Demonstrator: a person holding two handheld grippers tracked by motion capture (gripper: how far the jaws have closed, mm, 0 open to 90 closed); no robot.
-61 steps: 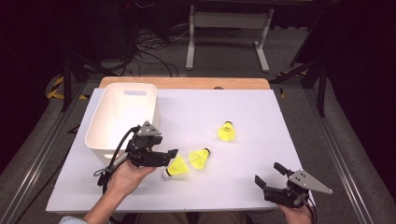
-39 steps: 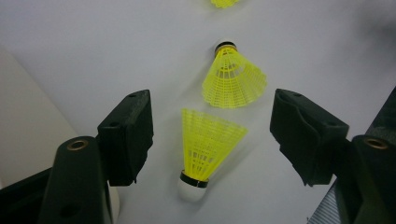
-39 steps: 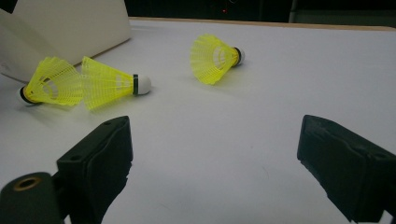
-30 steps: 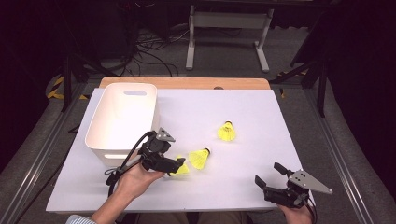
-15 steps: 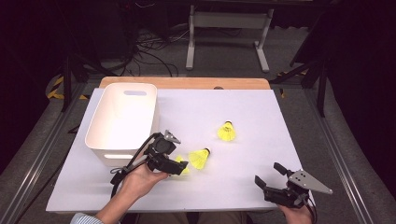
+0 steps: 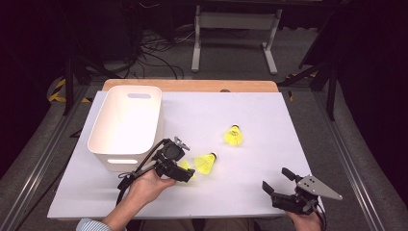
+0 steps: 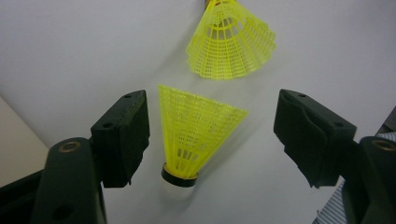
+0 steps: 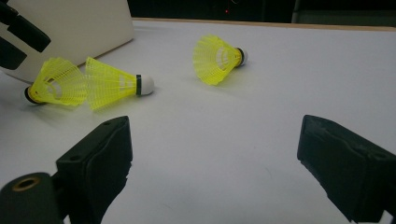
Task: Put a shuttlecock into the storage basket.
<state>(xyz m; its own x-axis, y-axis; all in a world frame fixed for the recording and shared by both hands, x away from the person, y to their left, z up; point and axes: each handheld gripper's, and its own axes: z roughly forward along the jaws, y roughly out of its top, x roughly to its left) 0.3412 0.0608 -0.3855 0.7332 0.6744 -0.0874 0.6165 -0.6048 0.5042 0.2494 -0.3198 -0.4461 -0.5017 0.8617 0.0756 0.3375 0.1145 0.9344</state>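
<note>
Nearest the front edge of the table, the right gripper (image 6: pixel 278 183) just sits parked by the front right corner, jaws wide apart with nothing in them, probably waiting its turn. A bit further in, the left gripper (image 6: pixel 185 172) has its jaws spread on both sides of the nearest shuttlecock (image 7: pixel 198 132) without touching it, looks lined up for a grab. Its skirt lies just beside a second shuttlecock (image 6: pixel 205 162), a third one (image 6: pixel 233 135) lies toward the middle, and the white bin (image 6: pixel 126 126) by the left edge is likely where they're headed.

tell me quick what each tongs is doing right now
Left tongs: open, jaws either side of a yellow shuttlecock, not gripping it.
Right tongs: open, holding nothing.
</note>
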